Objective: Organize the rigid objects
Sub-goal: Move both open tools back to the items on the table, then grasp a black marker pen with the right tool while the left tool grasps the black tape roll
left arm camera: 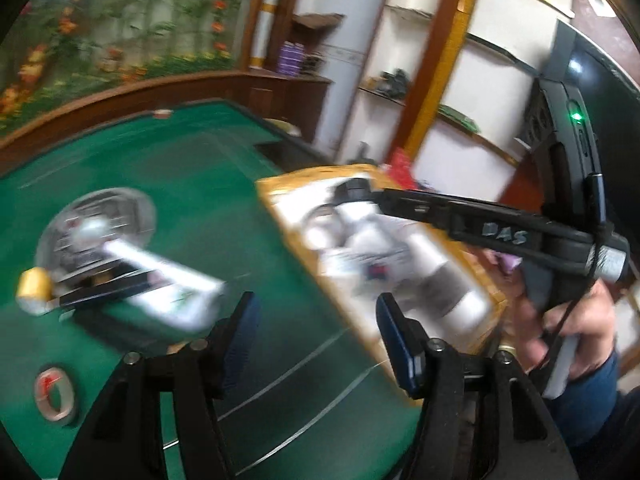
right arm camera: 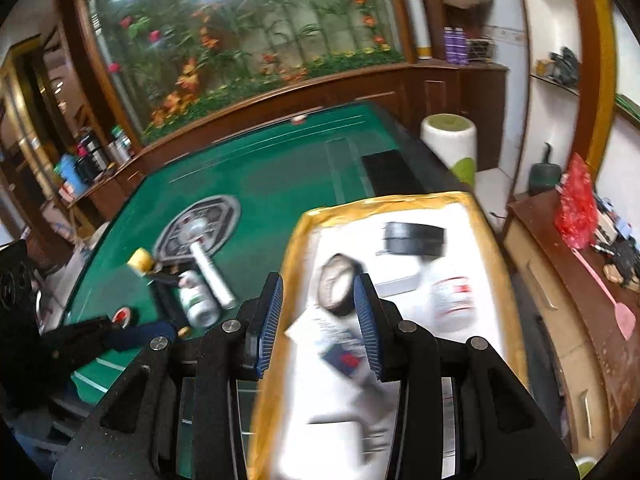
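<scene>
A yellow-rimmed white tray (right arm camera: 486, 232) sits on the right of the green table (right arm camera: 272, 168); it also shows in the left wrist view (left arm camera: 280, 196). It holds a tape roll (right arm camera: 338, 284), a black round tin (right arm camera: 414, 238), a white bottle (right arm camera: 452, 292) and cards. Left on the table lie a white can (right arm camera: 198, 300), a white tube (right arm camera: 212, 272), a yellow roll (right arm camera: 140, 260) and a red tape roll (left arm camera: 54, 394). My right gripper (right arm camera: 318, 320) is open above the tray's near end, empty. My left gripper (left arm camera: 316, 340) is open and empty over the table beside the tray.
A round metal plate (right arm camera: 200, 228) is set in the table's middle. A white paper roll (right arm camera: 450, 140) stands beyond the table's far right edge. A wooden cabinet (right arm camera: 568, 280) with clutter is at the right. Both views are motion-blurred.
</scene>
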A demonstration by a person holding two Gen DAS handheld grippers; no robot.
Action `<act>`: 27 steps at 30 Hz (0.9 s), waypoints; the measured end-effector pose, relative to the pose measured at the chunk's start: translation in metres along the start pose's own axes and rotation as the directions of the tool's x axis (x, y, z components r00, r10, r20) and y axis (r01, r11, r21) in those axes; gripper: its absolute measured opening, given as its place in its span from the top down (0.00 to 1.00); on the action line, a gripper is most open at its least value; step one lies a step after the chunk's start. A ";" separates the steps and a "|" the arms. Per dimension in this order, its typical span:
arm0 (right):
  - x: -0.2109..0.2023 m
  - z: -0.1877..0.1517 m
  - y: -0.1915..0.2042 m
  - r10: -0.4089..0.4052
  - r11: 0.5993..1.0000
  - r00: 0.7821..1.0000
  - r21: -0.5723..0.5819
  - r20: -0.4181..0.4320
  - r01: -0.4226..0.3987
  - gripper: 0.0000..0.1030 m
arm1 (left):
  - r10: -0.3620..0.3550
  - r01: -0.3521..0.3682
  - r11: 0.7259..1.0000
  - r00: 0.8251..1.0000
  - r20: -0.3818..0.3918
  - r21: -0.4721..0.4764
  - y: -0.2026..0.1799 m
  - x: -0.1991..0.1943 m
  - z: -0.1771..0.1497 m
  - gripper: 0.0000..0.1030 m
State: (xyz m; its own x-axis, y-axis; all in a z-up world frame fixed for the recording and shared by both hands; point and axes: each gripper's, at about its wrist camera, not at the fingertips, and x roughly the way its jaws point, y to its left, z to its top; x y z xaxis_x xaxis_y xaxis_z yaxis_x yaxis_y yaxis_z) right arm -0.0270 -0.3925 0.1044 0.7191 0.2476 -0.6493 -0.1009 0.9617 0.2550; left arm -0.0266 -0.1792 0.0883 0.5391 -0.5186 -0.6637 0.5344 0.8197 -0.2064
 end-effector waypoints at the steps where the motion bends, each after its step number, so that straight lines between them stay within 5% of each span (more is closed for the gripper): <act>1: 0.004 -0.002 0.009 0.014 1.000 1.000 -0.016 -0.013 -0.014 0.64 | 0.028 -0.028 0.999 1.000 0.009 -0.017 0.011 -0.008 -0.006 0.36; 7: 0.029 -0.017 0.066 0.083 0.986 0.992 -0.136 -0.094 -0.096 0.64 | 0.226 -0.218 0.964 0.973 0.036 -0.153 0.095 -0.060 -0.051 0.23; 11: 0.044 -0.025 0.101 0.128 0.970 0.983 -0.188 -0.134 -0.152 0.64 | 0.380 -0.377 0.909 0.925 -0.014 -0.176 0.132 -0.066 -0.070 0.23; 17: 0.056 -0.039 0.138 0.160 0.949 0.970 -0.243 -0.185 -0.203 0.64 | 0.343 -0.363 0.905 0.931 -0.127 -0.221 0.163 -0.032 -0.076 0.23; 21: 0.063 -0.044 0.145 0.159 0.943 0.964 -0.257 -0.215 -0.213 0.64 | 0.343 -0.387 0.883 0.918 -0.200 -0.266 0.178 -0.012 -0.070 0.23; 25: 0.074 -0.046 0.153 0.171 0.932 0.953 -0.271 -0.251 -0.239 0.64 | 0.361 -0.400 0.880 0.914 -0.184 -0.258 0.180 -0.011 -0.068 0.23; 27: 0.083 -0.046 0.161 0.188 0.924 0.942 -0.275 -0.278 -0.266 0.64 | 0.370 -0.404 0.886 0.912 -0.180 -0.228 0.176 -0.009 -0.067 0.32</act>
State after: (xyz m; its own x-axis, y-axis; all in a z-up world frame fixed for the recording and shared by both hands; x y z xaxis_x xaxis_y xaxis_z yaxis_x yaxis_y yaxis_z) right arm -0.0148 -0.2113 0.0585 0.4669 0.4470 -0.7630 -0.4737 0.8550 0.2111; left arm 0.0189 -0.0134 0.0099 0.5716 -0.1259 -0.8108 0.1071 0.9911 -0.0784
